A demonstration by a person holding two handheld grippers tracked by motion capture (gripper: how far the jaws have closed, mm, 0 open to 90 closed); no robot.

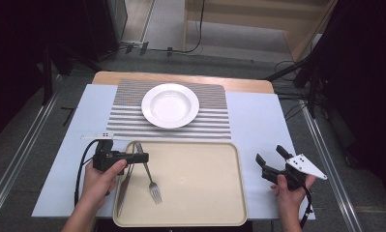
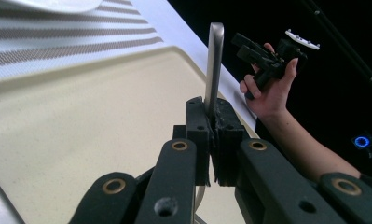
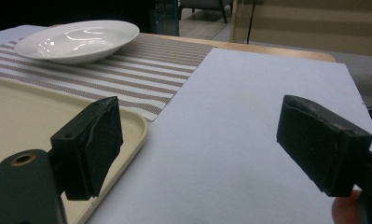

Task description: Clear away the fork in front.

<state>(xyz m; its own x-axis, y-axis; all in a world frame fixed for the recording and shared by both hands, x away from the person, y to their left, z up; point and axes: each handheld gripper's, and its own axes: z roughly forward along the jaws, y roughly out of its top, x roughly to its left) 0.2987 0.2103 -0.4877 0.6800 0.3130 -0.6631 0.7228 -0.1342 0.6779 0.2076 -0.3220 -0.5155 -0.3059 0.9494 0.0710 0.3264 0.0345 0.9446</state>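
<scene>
1. The left hand-held gripper [image 1: 141,158] sits over the near-left part of the cream tray [image 1: 205,193], its jaws clamped tight on a metal handle.
2. In the left gripper view that handle belongs to a piece of cutlery [image 2: 215,65], pinched flat between the two black pads and sticking out past them; which piece it is I cannot tell from there.
3. From the high view, a fork [image 1: 151,181] lies slanted on the tray with its tines toward the person, and its handle end runs up into the left jaws.
4. A knife [image 1: 123,191] lies along the tray's left rim, just beside the fork.
5. The right hand-held gripper [image 1: 269,159] is held off to the right of the tray, above the pale sheet [image 1: 258,121] covering the bench, jaws spread wide with nothing between them.
6. In the right gripper view the tray's corner [image 3: 132,126] sits just beside one pad.
7. A white plate [image 1: 170,105] rests on the striped mat [image 1: 127,121] beyond the tray, well apart from both grippers.
</scene>
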